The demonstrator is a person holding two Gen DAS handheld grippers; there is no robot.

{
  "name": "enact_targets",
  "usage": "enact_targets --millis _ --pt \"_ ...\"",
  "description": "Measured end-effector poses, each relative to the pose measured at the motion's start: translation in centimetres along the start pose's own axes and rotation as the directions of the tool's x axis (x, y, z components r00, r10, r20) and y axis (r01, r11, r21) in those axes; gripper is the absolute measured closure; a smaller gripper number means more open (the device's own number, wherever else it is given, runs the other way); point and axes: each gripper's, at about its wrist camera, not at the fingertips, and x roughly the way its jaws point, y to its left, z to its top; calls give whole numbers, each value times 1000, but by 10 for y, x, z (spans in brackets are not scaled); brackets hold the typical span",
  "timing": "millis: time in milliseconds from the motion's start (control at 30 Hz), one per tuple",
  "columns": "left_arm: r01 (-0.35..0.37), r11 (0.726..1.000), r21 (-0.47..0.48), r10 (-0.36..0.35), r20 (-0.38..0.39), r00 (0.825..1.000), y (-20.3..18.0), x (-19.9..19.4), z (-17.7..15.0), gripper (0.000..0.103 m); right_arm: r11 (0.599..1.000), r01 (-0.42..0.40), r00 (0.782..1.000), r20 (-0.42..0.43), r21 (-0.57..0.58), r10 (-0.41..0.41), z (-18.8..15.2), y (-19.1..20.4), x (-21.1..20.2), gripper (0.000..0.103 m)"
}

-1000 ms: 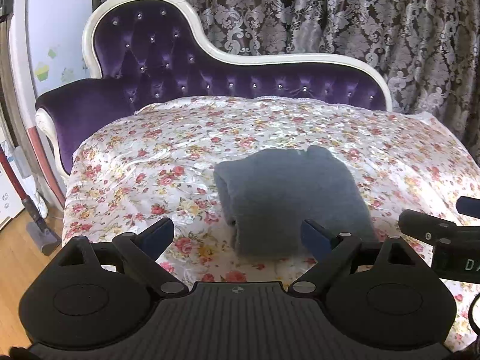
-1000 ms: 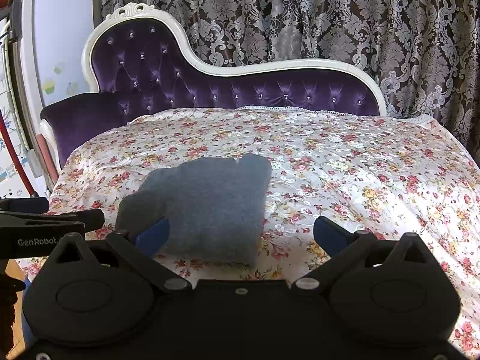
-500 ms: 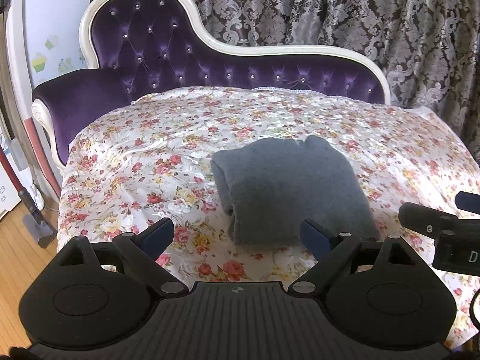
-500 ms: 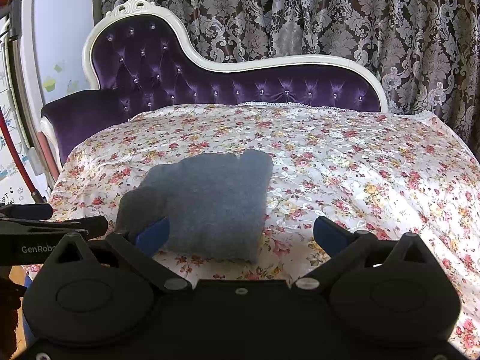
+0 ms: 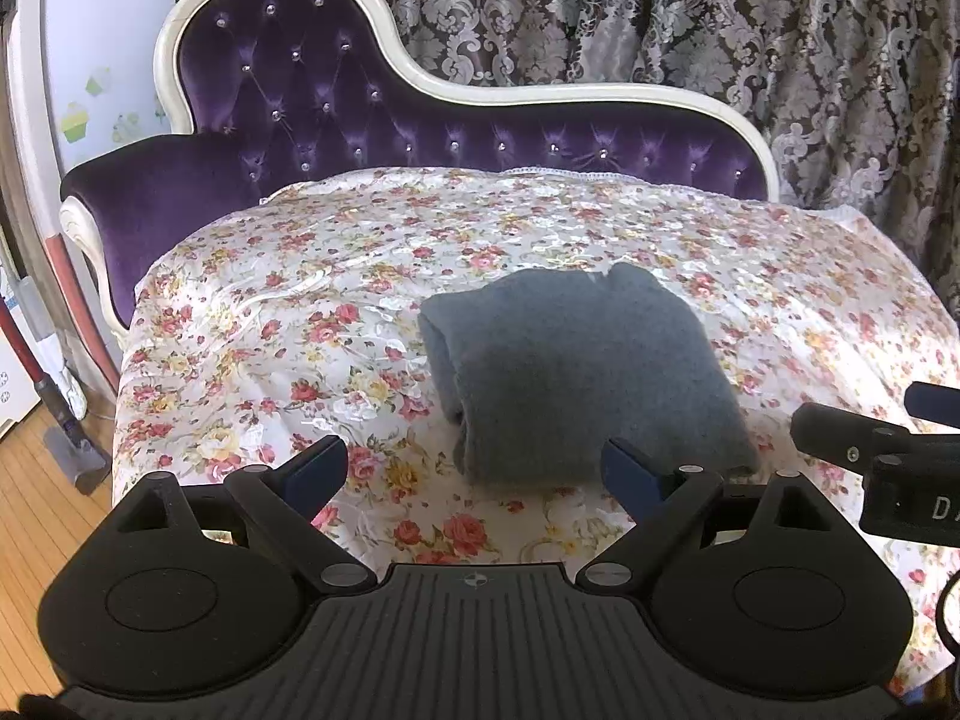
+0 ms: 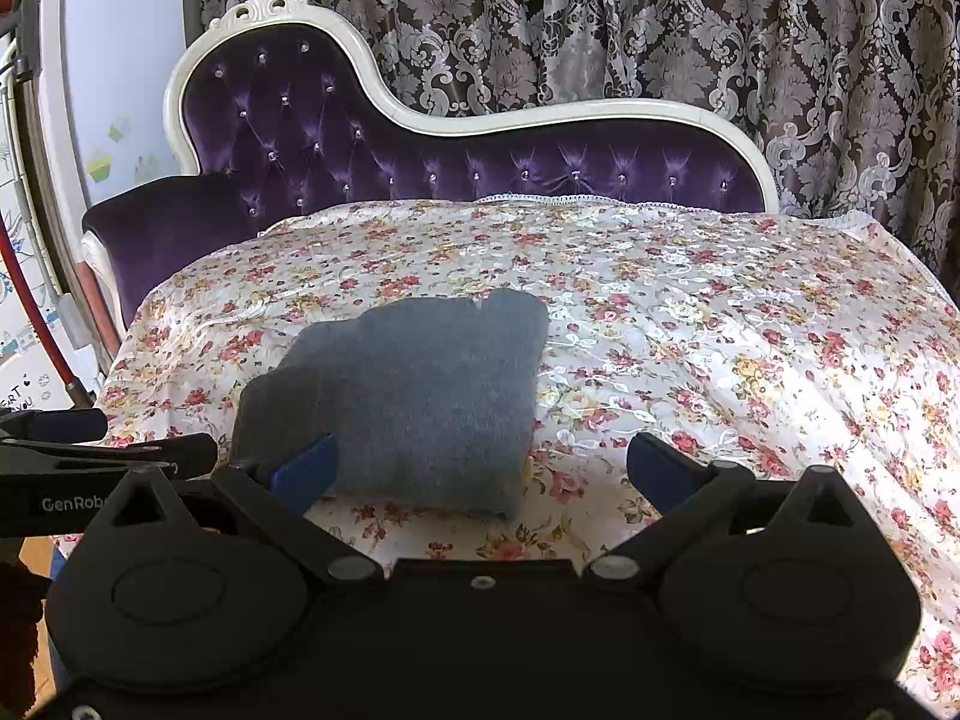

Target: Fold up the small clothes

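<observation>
Folded grey knit garment — lying as a thick rectangular bundle on the floral satin bedspread, near its front edge, rolled fold facing the left side. The bedspread is covering a purple tufted velvet chaise with a white carved frame; a dark damask-patterned curtain is hanging behind it.

Left tool — hovering just before the garment's front edge with its blue-padded fingers spread wide and holding nothing; its right pad is overlapping the garment's near corner in view, contact not discernible.

Right tool — likewise standing open and gripping nothing, its left pad in front of the garment's lower left corner, its right pad over bare bedspread.

Each tool is showing at the edge of the other's view.

Wooden floor is showing at lower left.
</observation>
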Motion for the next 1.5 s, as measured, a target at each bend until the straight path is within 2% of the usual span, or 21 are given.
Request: enact_targets --millis 900,1500 --pt "13 1000 0 -13 -46 999 -2 9 -1 11 1000 -5 999 -50 27 7 0 -5 10 1" --pt "17 1000 3 -17 -47 999 -4 8 -2 11 999 -12 998 -62 34 14 -4 -5 12 1"
